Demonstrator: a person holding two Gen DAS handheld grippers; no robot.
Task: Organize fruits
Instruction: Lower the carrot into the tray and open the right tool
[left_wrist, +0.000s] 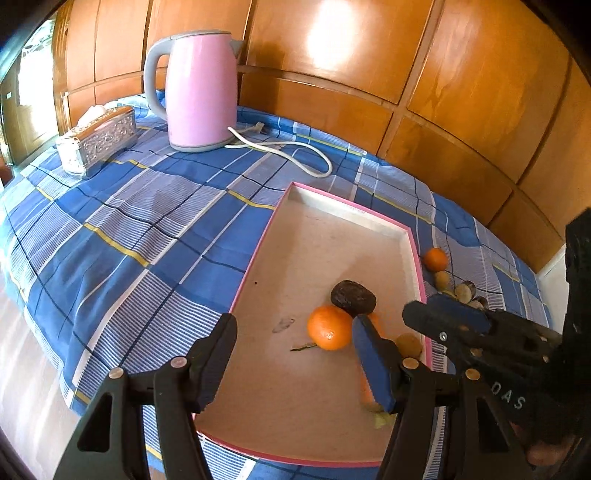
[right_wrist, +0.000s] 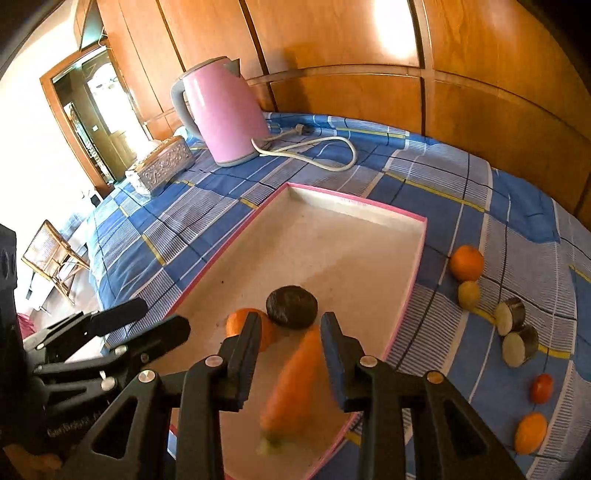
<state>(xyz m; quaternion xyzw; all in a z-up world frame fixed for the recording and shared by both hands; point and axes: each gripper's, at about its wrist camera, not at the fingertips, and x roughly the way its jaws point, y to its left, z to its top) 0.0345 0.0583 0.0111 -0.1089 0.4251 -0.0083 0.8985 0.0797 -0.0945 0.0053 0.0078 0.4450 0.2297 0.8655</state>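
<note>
A pink-rimmed tray (left_wrist: 369, 218) (right_wrist: 354, 201) lies on the blue checked cloth. In it are an orange (left_wrist: 330, 327) (right_wrist: 236, 321), a dark brown fruit (left_wrist: 352, 298) (right_wrist: 291, 302), a small tan fruit (left_wrist: 408, 343) and a carrot (right_wrist: 295, 384). The carrot looks blurred between my right fingers and apart from them. My right gripper (right_wrist: 288, 350) (left_wrist: 439, 314) is open above the tray. My left gripper (left_wrist: 295, 350) (right_wrist: 147, 317) is open and empty over the tray's near end. On the cloth right of the tray lie an orange (right_wrist: 466, 263) (left_wrist: 435, 259), a yellowish fruit (right_wrist: 468, 294) and other fruits.
A pink kettle (left_wrist: 199, 92) (right_wrist: 225, 114) with a white cord (left_wrist: 295, 155) stands at the back. A silver tissue box (left_wrist: 99, 138) (right_wrist: 162, 166) sits left of it. Two cut dark-skinned pieces (right_wrist: 515, 332), a small red fruit (right_wrist: 541, 387) and an orange fruit (right_wrist: 530, 432) lie right. Wood panelling is behind.
</note>
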